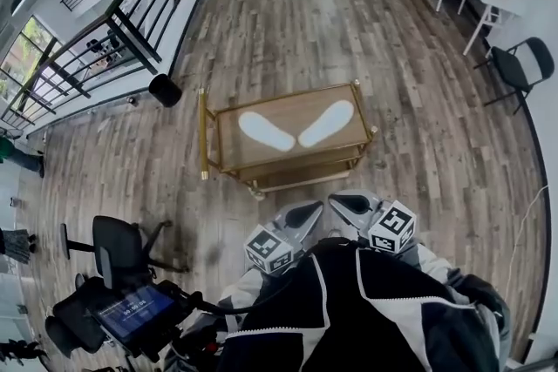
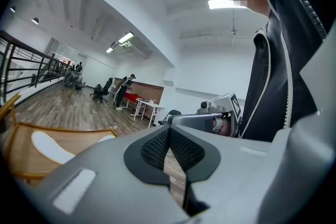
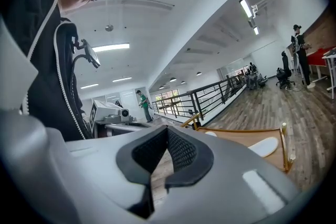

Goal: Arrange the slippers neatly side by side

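Head view: a gold-framed table [image 1: 279, 98] stands on the wood floor, and both slippers lie on its top, near the middle. The left slipper [image 1: 267, 131] has its long axis running from the far left corner toward the middle of the near edge. The right slipper [image 1: 327, 124] mirrors it toward the far right corner, so the pair makes a V. The wider ends point away and the narrow ends sit just beside each other; whether they touch is hard to tell. The left gripper [image 1: 305, 212] and right gripper [image 1: 349, 205] sit off the near edge, apart from the slippers, with their tips angled toward each other. A dark jacket covers the hands.

Left gripper view: the jaws are pressed together with nothing between them. The table [image 2: 21, 157] is cut off at the left. The left slipper [image 2: 50, 147] shows only partly behind the gripper body, and just a sliver of the right slipper [image 2: 105, 139] is visible. The right gripper [image 2: 210, 120] is just beside.

Right gripper view: the jaws are pressed together and empty. The right slipper [image 3: 265, 147] lies near the table's [image 3: 236, 130] railed edge. The left slipper [image 3: 210, 134] is mostly hidden behind the gripper.
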The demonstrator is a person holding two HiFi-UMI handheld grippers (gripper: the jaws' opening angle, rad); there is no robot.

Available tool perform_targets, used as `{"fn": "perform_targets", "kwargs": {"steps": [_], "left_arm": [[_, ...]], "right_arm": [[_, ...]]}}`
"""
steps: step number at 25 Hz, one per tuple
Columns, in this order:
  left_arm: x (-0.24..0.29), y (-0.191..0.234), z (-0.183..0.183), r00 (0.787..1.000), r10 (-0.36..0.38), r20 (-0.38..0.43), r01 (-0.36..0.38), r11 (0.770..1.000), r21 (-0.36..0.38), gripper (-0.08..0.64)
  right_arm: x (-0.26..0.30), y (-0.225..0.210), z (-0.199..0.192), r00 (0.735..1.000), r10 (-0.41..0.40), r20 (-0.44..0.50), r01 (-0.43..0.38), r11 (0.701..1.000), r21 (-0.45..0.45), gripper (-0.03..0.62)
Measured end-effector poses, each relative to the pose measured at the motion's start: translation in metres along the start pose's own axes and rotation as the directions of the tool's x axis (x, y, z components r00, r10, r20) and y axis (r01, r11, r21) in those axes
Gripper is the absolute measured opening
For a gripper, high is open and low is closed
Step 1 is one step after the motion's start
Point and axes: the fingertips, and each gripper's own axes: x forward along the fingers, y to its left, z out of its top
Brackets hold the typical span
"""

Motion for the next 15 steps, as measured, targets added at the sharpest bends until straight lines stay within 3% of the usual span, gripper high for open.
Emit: {"fn": "perform_targets", "kwargs": {"steps": [15], "left_arm": [[0.016, 0.062, 0.010, 0.994, 0.111, -0.011, -0.111, 0.993, -0.040, 0.011]], "right_arm": [[0.041, -0.050, 0.007, 0.994, 0.104, -0.042, -0.103, 0.994, 0.034, 0.005]]}}
